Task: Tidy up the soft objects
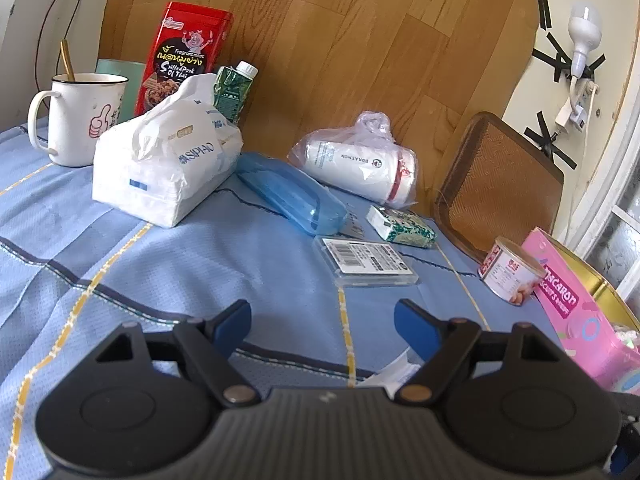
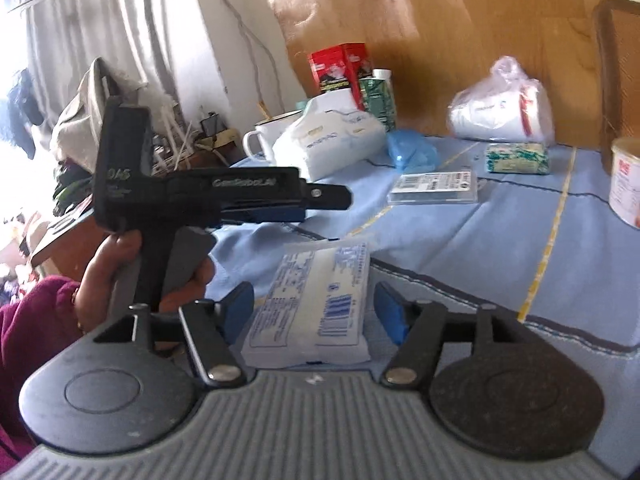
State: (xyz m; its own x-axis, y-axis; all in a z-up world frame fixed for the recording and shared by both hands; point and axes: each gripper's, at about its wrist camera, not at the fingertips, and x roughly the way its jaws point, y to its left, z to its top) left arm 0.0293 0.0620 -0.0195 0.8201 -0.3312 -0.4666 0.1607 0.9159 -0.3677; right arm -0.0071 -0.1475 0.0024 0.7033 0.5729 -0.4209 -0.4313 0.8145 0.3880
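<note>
Since the flat white tissue pack (image 2: pixel 310 304) lies on the blue cloth (image 2: pixel 460 240) right between the fingers of my right gripper (image 2: pixel 316 314), it looks like the soft thing I should take first. My right fingers stand apart on either side of it, not yet touching its film. I judge it light and squashy, with a slick plastic wrapper that could slide, so I would close across its short width near the middle, where the padding fills out, not on the thin crimped end.

My left gripper (image 1: pixel 322 326) hovers over bare cloth with its fingers spread wide and nothing between them. Further back sits the big tissue bag (image 1: pixel 164 160), puffy and crinkled, just beside the enamel mug (image 1: pixel 80 116). The small green-patterned packet (image 1: pixel 402 226) looks soft too, lying near the hard clear case (image 1: pixel 366 262). The blue translucent box (image 1: pixel 290 194) and the small tin (image 1: pixel 510 272) look rigid and smooth, so I leave them out.
</note>
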